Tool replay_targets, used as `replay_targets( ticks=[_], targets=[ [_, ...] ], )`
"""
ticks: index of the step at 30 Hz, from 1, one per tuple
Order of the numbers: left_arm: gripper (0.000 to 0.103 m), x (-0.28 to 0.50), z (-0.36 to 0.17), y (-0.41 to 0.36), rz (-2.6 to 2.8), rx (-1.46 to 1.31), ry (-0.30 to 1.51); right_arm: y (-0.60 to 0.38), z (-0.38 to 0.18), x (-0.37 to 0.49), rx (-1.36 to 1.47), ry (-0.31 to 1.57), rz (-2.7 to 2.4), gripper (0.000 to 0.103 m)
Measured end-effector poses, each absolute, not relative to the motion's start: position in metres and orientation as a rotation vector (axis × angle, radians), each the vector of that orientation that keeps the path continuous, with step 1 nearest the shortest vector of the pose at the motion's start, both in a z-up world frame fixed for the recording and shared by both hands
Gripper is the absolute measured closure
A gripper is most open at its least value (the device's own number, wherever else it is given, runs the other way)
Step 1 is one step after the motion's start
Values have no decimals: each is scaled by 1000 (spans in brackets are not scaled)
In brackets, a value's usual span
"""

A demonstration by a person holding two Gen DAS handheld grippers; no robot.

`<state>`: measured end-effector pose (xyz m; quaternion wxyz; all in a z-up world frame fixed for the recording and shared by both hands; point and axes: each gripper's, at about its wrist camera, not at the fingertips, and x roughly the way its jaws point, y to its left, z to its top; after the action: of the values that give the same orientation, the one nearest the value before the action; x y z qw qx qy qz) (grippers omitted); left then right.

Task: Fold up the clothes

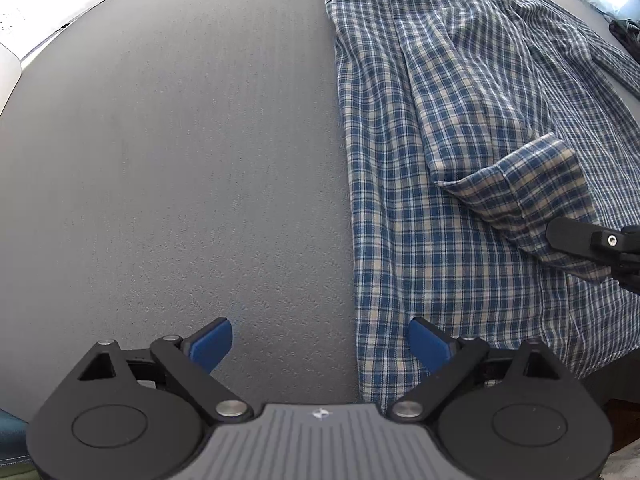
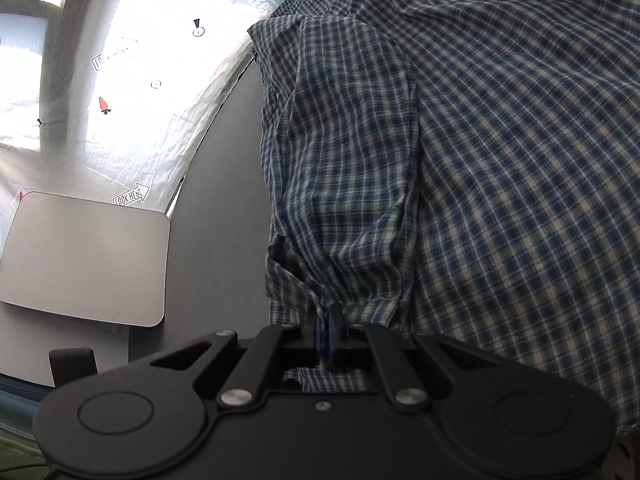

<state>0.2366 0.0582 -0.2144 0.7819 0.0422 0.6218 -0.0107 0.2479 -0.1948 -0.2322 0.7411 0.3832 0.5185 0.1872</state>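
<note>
A blue and white checked shirt point(image 1: 440, 120) lies spread over the right half of the grey table point(image 1: 180, 160). My left gripper point(image 1: 320, 340) hangs open just above the table, its blue pads point(image 1: 212, 344) astride the shirt's left edge with nothing between them. One sleeve point(image 1: 520, 188) is folded across the shirt's body, and my right gripper point(image 1: 554, 236) holds its cuff at the right edge. In the right wrist view the right gripper point(image 2: 326, 320) is shut on the gathered cuff point(image 2: 320, 296), and the sleeve point(image 2: 340, 200) runs away from it over the shirt point(image 2: 500, 160).
A flat silver slab with rounded corners point(image 2: 88, 256) lies on the table left of the shirt. Beyond it lies a pale sheet printed with carrots point(image 2: 132, 100). A dark object point(image 1: 626, 32) sits at the far right. The table's edge point(image 1: 600, 372) runs under the shirt's hem.
</note>
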Motion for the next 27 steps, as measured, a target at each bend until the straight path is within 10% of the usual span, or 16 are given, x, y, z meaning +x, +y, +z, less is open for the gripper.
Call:
replay_targets(
  ticks=[8, 27],
  targets=[
    [8, 235, -212, 61, -20, 90, 1350, -199, -214, 245, 960, 1042, 510, 70],
    [8, 256, -199, 71, 46, 91, 1346, -169, -238, 272, 796, 1243, 428, 84]
  ],
)
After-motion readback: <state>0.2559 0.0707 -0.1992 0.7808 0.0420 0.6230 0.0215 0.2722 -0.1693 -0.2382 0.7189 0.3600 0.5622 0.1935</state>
